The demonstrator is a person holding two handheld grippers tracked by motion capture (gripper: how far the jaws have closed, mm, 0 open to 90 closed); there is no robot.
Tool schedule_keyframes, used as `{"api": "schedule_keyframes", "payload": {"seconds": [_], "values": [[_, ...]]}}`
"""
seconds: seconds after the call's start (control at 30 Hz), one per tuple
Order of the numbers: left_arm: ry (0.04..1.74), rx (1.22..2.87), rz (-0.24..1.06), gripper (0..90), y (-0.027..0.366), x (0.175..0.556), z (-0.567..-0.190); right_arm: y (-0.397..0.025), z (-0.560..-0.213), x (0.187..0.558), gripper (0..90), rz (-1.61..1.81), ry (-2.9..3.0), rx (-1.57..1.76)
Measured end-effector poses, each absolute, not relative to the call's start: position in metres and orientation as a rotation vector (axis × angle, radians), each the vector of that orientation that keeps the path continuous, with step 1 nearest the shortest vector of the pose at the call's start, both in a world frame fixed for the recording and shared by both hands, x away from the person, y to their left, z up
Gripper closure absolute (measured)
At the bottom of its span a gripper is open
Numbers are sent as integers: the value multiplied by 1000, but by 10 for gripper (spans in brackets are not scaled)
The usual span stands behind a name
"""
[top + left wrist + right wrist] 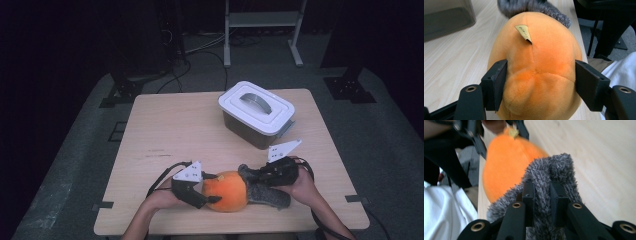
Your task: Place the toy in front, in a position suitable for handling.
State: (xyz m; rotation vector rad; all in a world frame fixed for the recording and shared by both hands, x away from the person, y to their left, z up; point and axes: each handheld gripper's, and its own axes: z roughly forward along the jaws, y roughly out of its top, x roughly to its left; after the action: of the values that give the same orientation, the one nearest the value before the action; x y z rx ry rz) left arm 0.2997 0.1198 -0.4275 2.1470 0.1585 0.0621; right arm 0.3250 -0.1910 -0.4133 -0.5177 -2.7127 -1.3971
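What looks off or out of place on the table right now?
Nothing stands out. The orange plush toy lies intact near the table's front edge, held by both claws; the lidded white container sits closed and upright behind it.

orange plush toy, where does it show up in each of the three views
High view: orange plush toy sits bottom centre, at the near table edge.
Left gripper view: centre, between that tool's jaws.
Right gripper view: upper left, behind the fur.
Shared landmark: the grey fuzzy part joined to it.

A small yellow tag [523, 32] on the orange plush toy [536, 72] carries tiny print, perhaps handwritten, too small to read; no other text is legible.
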Motion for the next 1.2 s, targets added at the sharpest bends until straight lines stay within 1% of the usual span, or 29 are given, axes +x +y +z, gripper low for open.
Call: {"api": "schedule_keyframes", "payload": {"seconds": [0.2, 0.4, 0.5, 0.67, 0.77, 0.87, 0.97, 1.03, 1.2], "values": [[154, 2144, 64, 299, 119, 299, -428, -199, -422, 329, 765, -1326, -2719, -551], [163, 2138, 60, 292, 119, 300, -428, -198, -406, 325, 767, -1476, -2672, -522], [162, 2141, 69, 287, 116, 299, -428, -189, -399, 321, 766, -1565, -2623, -497], [146, 2148, 84, 287, 114, 298, -427, -184, -406, 323, 767, -1516, -2631, -486], [148, 2147, 87, 287, 113, 297, -427, -193, -413, 328, 767, -1429, -2681, -531], [150, 2147, 87, 287, 113, 297, -427, -196, -413, 328, 767, -1424, -2692, -550], [158, 2141, 93, 285, 111, 297, -427, -192, -400, 323, 767, -1544, -2636, -508], [165, 2138, 106, 281, 109, 298, -427, -185, -397, 321, 762, -1557, -2638, -479], [159, 2140, 120, 282, 107, 296, -427, -182, -402, 324, 765, -1516, -2630, -461]]}}
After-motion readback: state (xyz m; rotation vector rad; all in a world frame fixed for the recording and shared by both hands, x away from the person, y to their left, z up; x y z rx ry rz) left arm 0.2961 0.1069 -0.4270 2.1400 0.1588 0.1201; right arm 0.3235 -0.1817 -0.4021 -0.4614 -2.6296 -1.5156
